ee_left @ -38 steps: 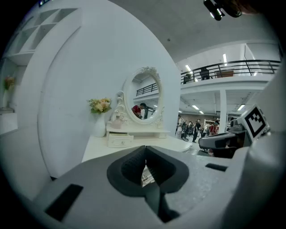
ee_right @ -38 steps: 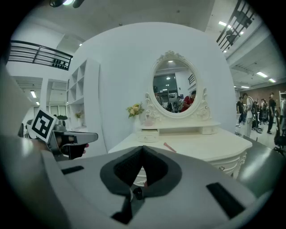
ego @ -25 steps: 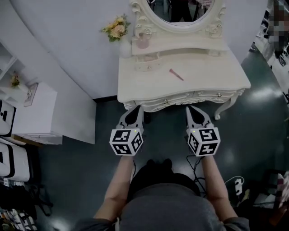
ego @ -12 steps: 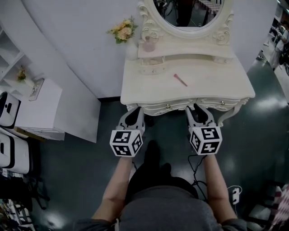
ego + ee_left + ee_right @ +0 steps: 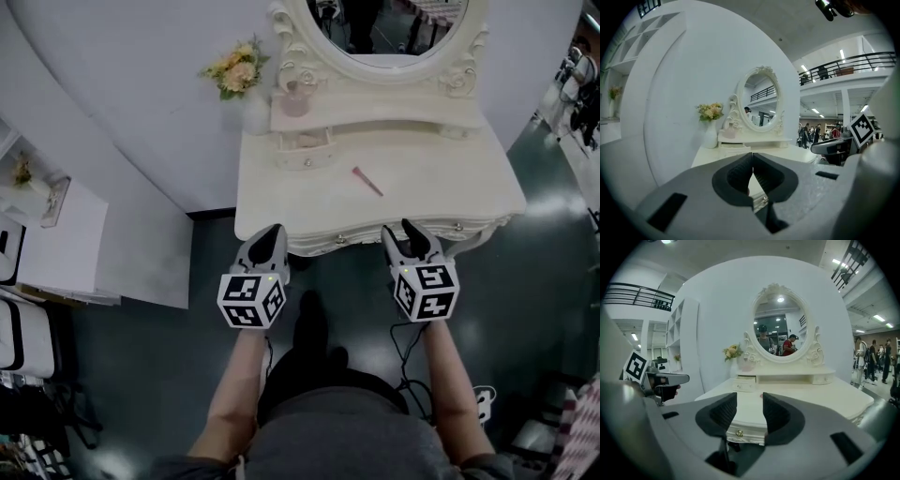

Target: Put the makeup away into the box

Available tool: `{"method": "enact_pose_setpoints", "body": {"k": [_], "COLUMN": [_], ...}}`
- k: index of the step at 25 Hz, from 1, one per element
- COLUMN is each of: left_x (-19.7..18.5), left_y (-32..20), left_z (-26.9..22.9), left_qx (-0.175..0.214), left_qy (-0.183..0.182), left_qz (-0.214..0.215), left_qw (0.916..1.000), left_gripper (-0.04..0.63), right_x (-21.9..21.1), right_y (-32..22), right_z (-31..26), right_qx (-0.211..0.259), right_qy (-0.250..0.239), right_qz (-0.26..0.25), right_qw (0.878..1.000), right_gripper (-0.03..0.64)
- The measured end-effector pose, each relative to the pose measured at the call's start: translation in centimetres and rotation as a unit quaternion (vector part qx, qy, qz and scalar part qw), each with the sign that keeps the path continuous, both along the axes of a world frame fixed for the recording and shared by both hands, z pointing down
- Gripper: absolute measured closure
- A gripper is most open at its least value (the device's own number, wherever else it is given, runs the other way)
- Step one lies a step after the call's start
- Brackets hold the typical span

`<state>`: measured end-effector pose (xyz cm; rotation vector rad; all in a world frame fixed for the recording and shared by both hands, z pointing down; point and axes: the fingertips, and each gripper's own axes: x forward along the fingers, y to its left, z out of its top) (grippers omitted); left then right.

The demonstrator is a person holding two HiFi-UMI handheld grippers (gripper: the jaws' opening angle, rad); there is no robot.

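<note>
Left gripper: jaws together, empty — at table front edge.
Right gripper: jaws opening, empty — same edge.
Pink stick: mid-table, open top all round.

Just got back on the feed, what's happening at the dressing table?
A person stands at the white dressing table with a gripper in each hand, both near its front edge, touching nothing. The left gripper is shut and empty; the right gripper has its jaws opening with nothing between them. A pink makeup stick lies on the tabletop, not yet picked up.
</note>
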<state>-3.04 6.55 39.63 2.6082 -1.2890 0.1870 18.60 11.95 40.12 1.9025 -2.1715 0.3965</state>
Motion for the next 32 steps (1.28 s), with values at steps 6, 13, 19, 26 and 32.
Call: {"method": "enact_pose_setpoints", "body": {"k": [6,13,19,26,32], "left_x": [0.6,0.8,0.9,0.6,0.6], "left_y": [-6.3,-13.5,-17.3,-20.1,-21.7], "left_z": [1.1,2.6,3.6,3.9,4.5], "left_qx": [-0.006,-0.028,-0.036,-0.043,-0.051], "left_qy": [0.0,0.009,0.01,0.014,0.019], "left_qz": [0.015,0.036,0.058,0.073,0.078], "left_qw": [0.9999,0.9989,0.9976,0.9963,0.9955], "left_gripper": [0.589,0.589,0.588,0.589,0.589], "right_x": [0.1,0.4,1.2,1.5,1.6], "right_y": [-5.7,-12.0,-15.0,-17.0,-17.9], "right_z": [1.7,3.3,4.7,5.6,7.0], "right_qx": [-0.03,-0.066,-0.095,-0.117,-0.143], "right_qy": [0.015,0.048,0.065,0.076,0.095], "right_qz": [0.007,0.023,0.039,0.046,0.032], "right_qw": [0.999,0.996,0.993,0.989,0.985], "right_gripper": [0.436,0.435,0.435,0.44,0.442]}}
